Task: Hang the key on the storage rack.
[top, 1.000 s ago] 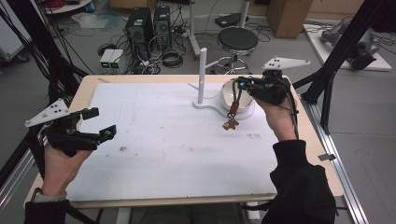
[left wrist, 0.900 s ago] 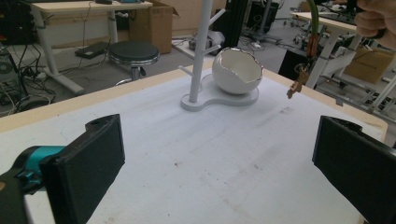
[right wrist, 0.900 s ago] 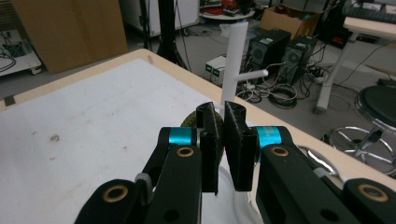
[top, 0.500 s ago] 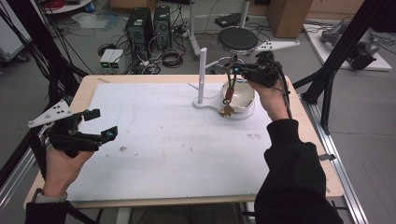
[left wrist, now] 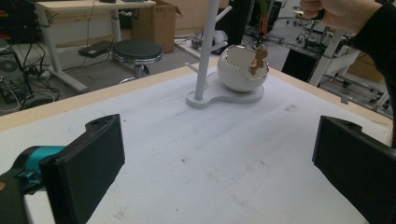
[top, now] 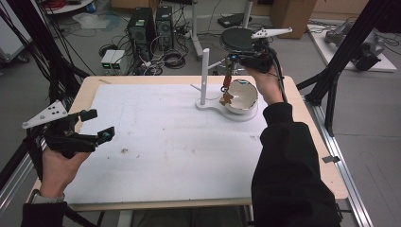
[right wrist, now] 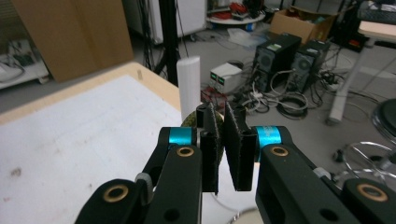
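Now, entries as follows:

Right gripper [top: 229,60]: raised above the far right part of the counter [top: 142,189]; higher and farther back than a second ago, when held low by the bowl.
Right gripper state: jaws nearly closed, a narrow gap in the right gripper view [right wrist: 223,140]; clenched on the top of a hanging strand, judging by the high view.
Held item: small brown-gold pendant [top: 227,98] on a reddish strand, dangling under the gripper; same piece seen in the left gripper view [left wrist: 257,59].
Pendant position: hanging free in front of the bowl's rim, near the post; a second ago lower, close to the counter surface beside the bowl.
Bowl [top: 241,96]: white, cracked-egg form with jagged rim, seated on the white stand base at the far right of the counter.
Post [top: 204,75]: white, upright, with side pegs, on the same base [top: 208,105]; left of the bowl.
Left gripper [top: 94,126]: held over the near left edge of the counter; place unchanged over the last second.
Left gripper state: released, jaws wide apart, nothing between them [left wrist: 215,158].
Meaning of the change: likely a lift of the pendant toward a peg on the post, or out of the bowl; which of these cannot be told.
Caution: pendant free to swing; peg contact not yet made.
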A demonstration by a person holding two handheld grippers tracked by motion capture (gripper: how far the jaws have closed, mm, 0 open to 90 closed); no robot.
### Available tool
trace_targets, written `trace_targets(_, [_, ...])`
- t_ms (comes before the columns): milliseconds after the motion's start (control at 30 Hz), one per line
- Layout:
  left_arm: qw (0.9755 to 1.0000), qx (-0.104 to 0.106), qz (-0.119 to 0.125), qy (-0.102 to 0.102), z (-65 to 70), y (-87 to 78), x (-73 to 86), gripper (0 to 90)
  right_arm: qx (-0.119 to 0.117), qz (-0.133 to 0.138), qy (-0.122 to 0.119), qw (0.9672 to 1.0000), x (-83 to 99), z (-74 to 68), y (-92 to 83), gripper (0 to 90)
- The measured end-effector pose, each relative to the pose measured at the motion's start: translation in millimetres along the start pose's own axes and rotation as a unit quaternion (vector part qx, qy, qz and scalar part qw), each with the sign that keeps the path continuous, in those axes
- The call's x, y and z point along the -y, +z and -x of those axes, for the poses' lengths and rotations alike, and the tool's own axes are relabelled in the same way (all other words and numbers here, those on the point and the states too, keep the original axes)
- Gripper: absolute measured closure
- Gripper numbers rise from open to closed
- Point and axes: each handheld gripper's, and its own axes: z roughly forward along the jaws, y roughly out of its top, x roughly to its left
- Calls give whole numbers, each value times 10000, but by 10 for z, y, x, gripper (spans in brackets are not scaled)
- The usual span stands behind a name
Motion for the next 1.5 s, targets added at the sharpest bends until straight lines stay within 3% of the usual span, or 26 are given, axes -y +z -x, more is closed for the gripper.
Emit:
trace_targets(100, [10000,8,4,-8,-3,2,-5,27,3,-235,-145,9996,-47,21,126,849])
trace_targets(167, [10000,-5,-14,-5,-9,-5,-8,27,-60,-225,-155,9996,-55,33,160,849])
trace_targets(333, [10000,-33,-8,-9,-25,-37,-7,27,-109,-319,-70,9994,9,154,326,849])
trace_targets(533, [9999,-91,-7,41,-24,-61,-8,27,-255,-199,59,9995,50,254,374,849])
trace_targets(633, [9999,-104,-40,1,-49,-51,9,27,-315,-299,50,9990,89,288,445,849])
trace_targets(1500, [9999,-104,-40,-10,-48,-45,7,27,-503,-167,129,9985,148,362,583,847])
